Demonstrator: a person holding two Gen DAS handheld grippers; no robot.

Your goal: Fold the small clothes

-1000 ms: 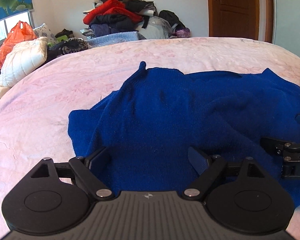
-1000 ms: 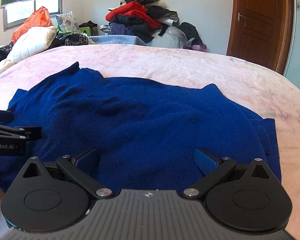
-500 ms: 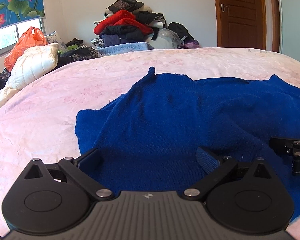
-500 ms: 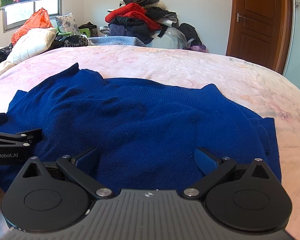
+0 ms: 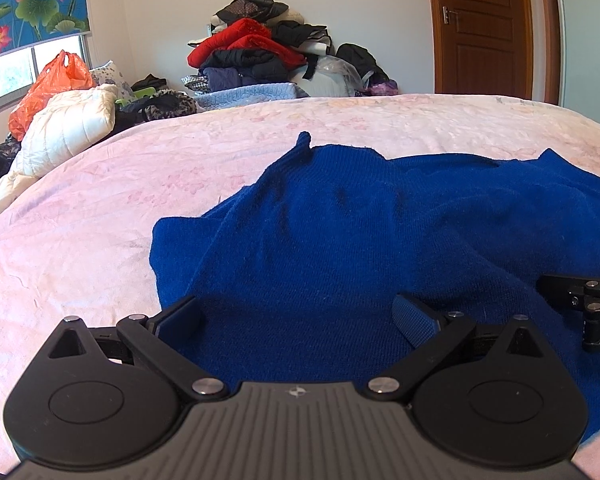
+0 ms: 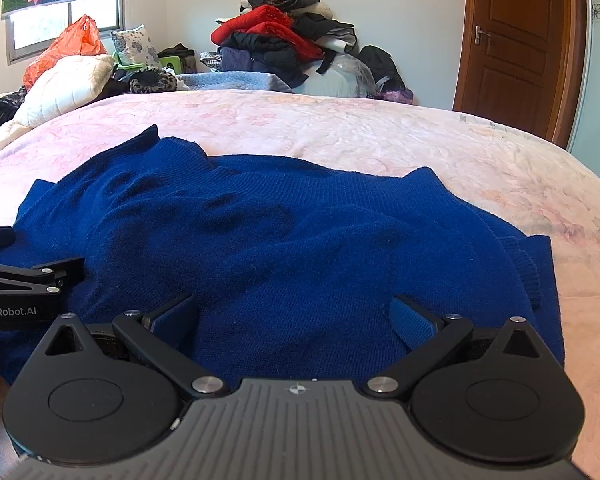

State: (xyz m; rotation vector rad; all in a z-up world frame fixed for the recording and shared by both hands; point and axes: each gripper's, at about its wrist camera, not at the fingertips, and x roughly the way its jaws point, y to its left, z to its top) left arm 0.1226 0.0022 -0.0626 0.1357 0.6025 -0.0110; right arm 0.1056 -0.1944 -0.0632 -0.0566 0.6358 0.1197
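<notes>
A dark blue knit sweater (image 5: pixel 360 240) lies spread and rumpled on the pink bedspread (image 5: pixel 100 220), its folded sleeve edge at the left. My left gripper (image 5: pixel 296 316) hovers low over the sweater's near part, open wide with only fabric below and nothing pinched. In the right wrist view the same sweater (image 6: pixel 280 240) fills the middle, and my right gripper (image 6: pixel 292 316) stands open just above its near edge. One of the right gripper's fingers (image 5: pixel 568 286) shows at the right edge of the left wrist view.
A tall pile of clothes (image 5: pixel 256 52) stands behind the bed's far edge. An orange plastic bag (image 5: pixel 48 88) and a white quilted jacket (image 5: pixel 68 128) lie at the far left. A brown wooden door (image 6: pixel 516 40) is at the back right.
The left gripper's jaws have spread wider, and its view has shifted slightly. The right gripper and the sweater have stayed as they were.
</notes>
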